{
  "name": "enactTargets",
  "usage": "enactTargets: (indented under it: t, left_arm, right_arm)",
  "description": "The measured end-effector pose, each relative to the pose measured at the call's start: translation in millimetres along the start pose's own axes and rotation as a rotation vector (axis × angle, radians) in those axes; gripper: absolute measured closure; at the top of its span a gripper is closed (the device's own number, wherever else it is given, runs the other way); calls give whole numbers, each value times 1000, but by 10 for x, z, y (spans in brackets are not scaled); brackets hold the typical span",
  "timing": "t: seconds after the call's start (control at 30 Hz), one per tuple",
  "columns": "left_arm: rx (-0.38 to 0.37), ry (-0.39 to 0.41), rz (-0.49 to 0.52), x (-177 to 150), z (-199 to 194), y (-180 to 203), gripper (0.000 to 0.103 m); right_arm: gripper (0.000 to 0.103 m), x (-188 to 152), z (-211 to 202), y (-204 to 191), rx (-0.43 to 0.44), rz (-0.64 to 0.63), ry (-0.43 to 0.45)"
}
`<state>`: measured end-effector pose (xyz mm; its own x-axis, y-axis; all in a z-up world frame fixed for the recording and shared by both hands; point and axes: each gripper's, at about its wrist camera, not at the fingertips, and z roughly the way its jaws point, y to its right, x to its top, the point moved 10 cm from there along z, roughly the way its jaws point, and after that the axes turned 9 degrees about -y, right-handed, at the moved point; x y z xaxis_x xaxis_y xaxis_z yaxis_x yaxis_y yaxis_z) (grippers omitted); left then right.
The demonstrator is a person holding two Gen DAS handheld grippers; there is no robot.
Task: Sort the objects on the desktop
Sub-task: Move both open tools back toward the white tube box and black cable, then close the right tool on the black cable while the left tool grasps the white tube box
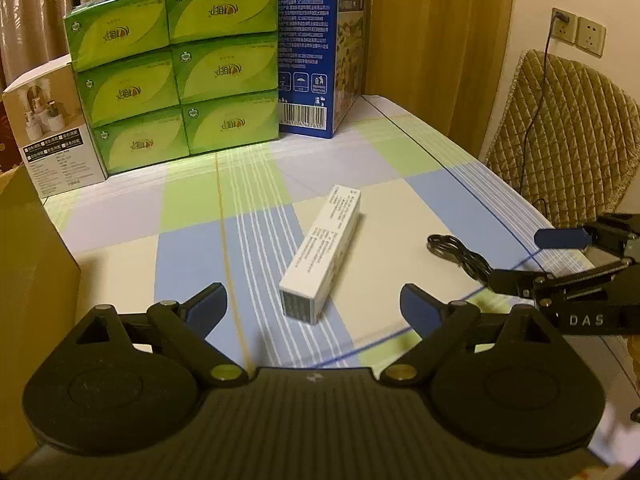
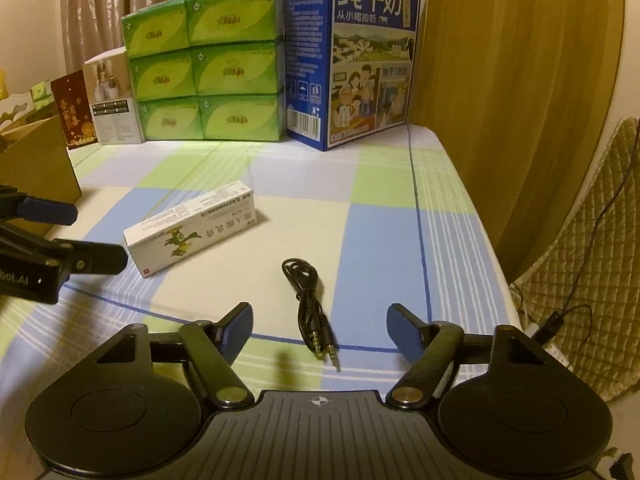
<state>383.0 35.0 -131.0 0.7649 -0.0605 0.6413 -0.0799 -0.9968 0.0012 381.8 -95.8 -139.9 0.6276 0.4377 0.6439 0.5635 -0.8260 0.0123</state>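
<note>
Between both wide-spread tongs — left, right — only the right view shows the cable's plugs.

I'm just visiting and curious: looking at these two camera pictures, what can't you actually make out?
- Cardboard box, left wrist view: cut off by the left edge; contents unseen.
- White carton: its small print is too blurred to read in either view.
- Audio cable, left wrist view: its near end is hidden behind the right gripper.
- Chair, right wrist view: cut by the right edge.
- Left gripper: open, but the hand holding it is out of view.
</note>
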Motion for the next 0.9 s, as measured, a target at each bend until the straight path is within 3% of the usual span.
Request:
enactTargets:
  t: [0.43, 0.6, 0.77, 0.9]
  left_arm:
    - [-30, -24, -23, 65, 366, 50, 26]
    - [-50, -48, -44, 46, 500, 3, 38]
    - [-61, -42, -48, 64, 551, -7, 40]
    - [-69, -55, -51, 29, 588, -5, 60]
  right_arm:
    - [56, 25, 290, -41, 17, -43, -19]
    - [68, 35, 387, -40, 18, -53, -29]
    - [74, 40, 447, -54, 20, -64, -29]
    - [88, 49, 450, -69, 14, -62, -29]
